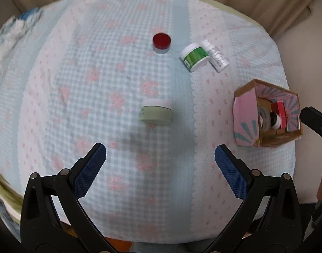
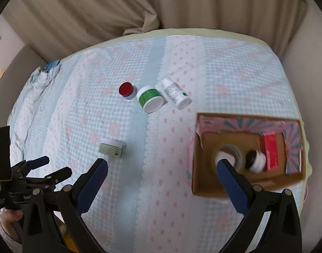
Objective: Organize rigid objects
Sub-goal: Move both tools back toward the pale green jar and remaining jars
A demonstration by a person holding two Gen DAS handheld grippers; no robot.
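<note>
Beige curtains [image 2: 118,6] back a bed covered by a checked blue-and-pink bedspread [image 1: 97,84]. Left tongs [image 1: 160,162] and right tongs [image 2: 162,169] both hang released and empty. Pale green jar [image 1: 156,115] lies mid-bed; red-lidded jar [image 1: 161,41], green-labelled jar [image 1: 194,57] and white bottle [image 1: 216,55] lie beyond; cardboard box [image 2: 205,181] holds other items at right.

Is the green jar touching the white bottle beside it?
Apart. The right wrist view shows a strip of cloth between the green jar and the white bottle.
</note>
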